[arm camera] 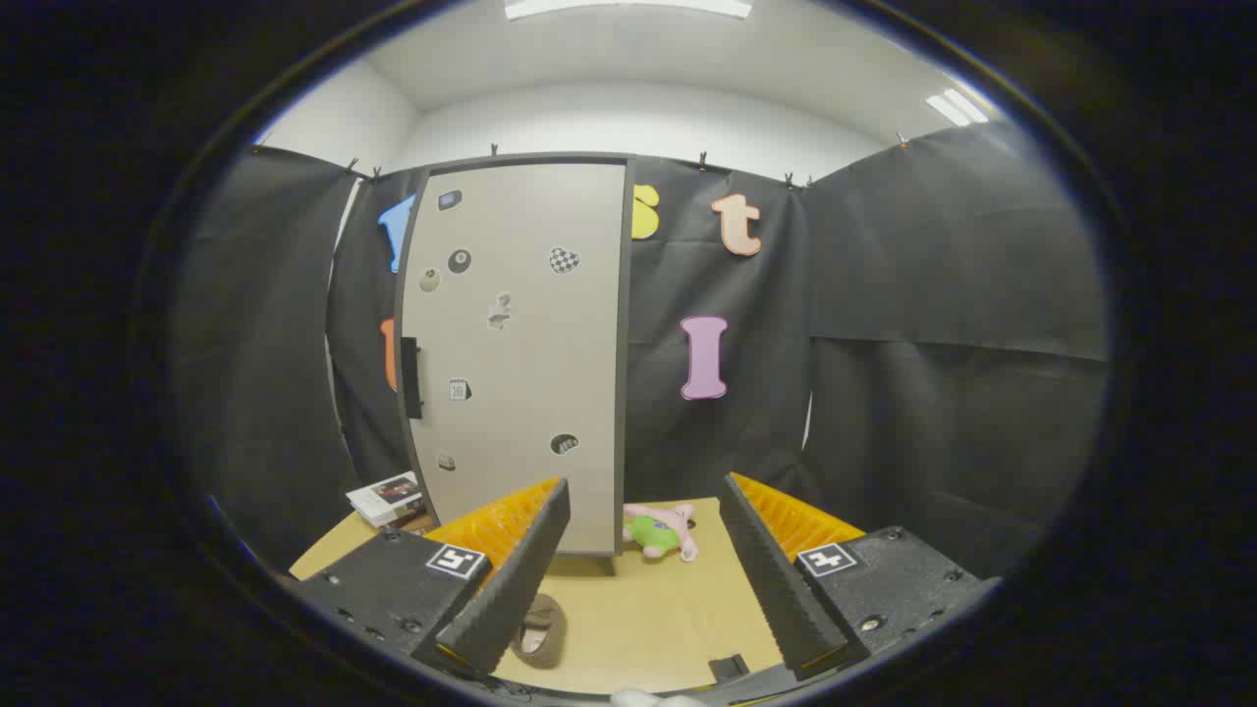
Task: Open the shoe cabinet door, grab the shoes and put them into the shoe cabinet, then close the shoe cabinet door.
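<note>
Gripper fingers stand wide open, holding nothing; one shoe, one plush toy, one closed shoe cabinet ahead.

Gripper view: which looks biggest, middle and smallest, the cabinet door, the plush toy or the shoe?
1. Cabinet door, by far the biggest.
2. and 3. Plush toy and shoe look about alike; the open gripper finger hides part of the shoe.
</note>
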The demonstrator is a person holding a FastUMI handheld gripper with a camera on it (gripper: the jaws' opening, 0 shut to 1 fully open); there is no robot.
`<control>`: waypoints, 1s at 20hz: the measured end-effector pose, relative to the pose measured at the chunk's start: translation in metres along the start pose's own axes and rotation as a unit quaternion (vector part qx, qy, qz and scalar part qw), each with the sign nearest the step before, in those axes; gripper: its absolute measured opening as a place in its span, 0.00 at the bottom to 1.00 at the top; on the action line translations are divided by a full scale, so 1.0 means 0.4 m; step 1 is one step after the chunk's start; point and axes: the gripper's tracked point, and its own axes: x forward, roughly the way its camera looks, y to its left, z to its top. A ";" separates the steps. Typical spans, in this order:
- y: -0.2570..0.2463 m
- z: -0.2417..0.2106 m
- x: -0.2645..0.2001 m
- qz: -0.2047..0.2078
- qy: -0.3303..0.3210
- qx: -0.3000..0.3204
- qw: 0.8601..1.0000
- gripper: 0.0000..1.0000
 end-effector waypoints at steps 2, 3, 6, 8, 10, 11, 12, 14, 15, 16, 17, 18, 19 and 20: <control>0.010 0.000 -0.002 0.002 -0.001 -0.003 1.000 1.00; 0.017 0.005 0.000 0.002 -0.003 -0.004 1.000 1.00; 0.035 0.012 0.000 0.003 -0.008 -0.005 1.000 1.00; 0.043 0.016 0.004 0.002 -0.010 -0.007 1.000 1.00; 0.054 0.018 0.007 0.003 -0.010 -0.009 1.000 1.00; 0.057 0.015 0.008 0.003 -0.010 -0.010 1.000 1.00; 0.061 0.013 0.012 0.003 -0.008 -0.010 1.000 1.00; 0.082 0.013 0.021 0.007 -0.006 -0.009 1.000 1.00; 0.097 0.018 0.028 0.012 -0.007 -0.010 1.000 1.00; 0.110 0.022 0.037 0.010 -0.009 -0.012 1.000 1.00; 0.121 0.031 0.049 0.005 -0.010 -0.015 1.000 1.00; 0.142 0.033 0.066 0.008 -0.010 -0.020 1.000 1.00; 0.173 0.038 0.084 0.016 -0.009 -0.024 1.000 1.00; 0.204 0.043 0.108 0.024 -0.010 -0.024 0.999 1.00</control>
